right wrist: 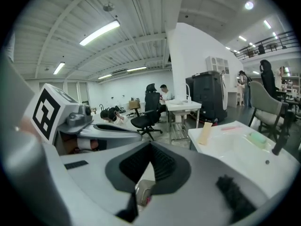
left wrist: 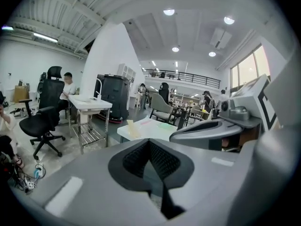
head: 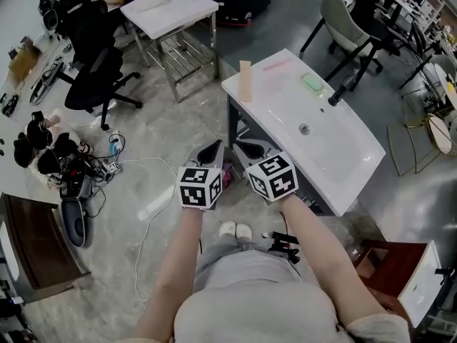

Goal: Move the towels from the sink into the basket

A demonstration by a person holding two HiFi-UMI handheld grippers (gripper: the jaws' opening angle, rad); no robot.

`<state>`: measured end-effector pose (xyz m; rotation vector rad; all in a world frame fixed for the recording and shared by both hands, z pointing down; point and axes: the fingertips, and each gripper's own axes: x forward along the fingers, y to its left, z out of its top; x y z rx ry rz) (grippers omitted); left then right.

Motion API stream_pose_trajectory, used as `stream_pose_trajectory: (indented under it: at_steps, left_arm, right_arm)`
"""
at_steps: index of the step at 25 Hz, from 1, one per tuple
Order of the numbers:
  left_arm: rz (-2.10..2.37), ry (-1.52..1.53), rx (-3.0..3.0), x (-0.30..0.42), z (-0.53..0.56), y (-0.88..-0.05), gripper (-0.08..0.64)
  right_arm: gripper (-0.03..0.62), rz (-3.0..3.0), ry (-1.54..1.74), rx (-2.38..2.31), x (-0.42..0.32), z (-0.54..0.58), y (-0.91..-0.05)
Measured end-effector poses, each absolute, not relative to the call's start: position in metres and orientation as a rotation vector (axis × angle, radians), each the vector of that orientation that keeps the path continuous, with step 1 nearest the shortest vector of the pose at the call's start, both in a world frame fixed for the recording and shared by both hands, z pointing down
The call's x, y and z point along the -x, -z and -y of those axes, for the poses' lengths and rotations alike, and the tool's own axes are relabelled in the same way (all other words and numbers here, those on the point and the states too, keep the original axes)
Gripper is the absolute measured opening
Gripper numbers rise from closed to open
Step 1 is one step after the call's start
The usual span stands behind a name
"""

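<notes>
1. Holding one tool in each hand, side by side in front of the body, the person stands at the near left end of a white rectangular ceramic sink [head: 344, 164].
2. The left gripper [head: 211, 149] has its two dark ribbed jaws pressed together, and nothing is between them.
3. The right gripper [head: 250, 148] is closed in the same way, pad against pad, and it is empty too.
4. In the head view both tools point away from the person, with their tips just beside the left edge of the sink and over the grey stone floor [head: 157, 141].
5. The basin shows its white bottom with a round metal drain [head: 304, 128], and a black faucet [head: 340, 93] stands at the far side.
6. On the rim there is an upright beige block [head: 245, 81] at the far left corner, then a pale pink flat strip [head: 275, 64], then a small green pad [head: 312, 83] near the faucet.
7. Whether the pink strip is a towel, I cannot tell.
8. A black office chair [head: 100, 77] and a white metal table [head: 170, 9] stand well apart on the left.
</notes>
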<state>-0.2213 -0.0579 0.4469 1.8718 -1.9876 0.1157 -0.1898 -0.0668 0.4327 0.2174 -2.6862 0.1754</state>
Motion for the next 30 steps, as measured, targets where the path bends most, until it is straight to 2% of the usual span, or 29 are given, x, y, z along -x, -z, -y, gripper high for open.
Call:
stream_pose_trajectory:
  at_steps: [30]
  left_arm:
    - [1.848, 0.004, -2.32, 0.118, 0.114, -0.337, 0.002]
  right_arm:
    - [0.017, 2.888, -0.14, -0.731, 0.076, 0.114, -0.32]
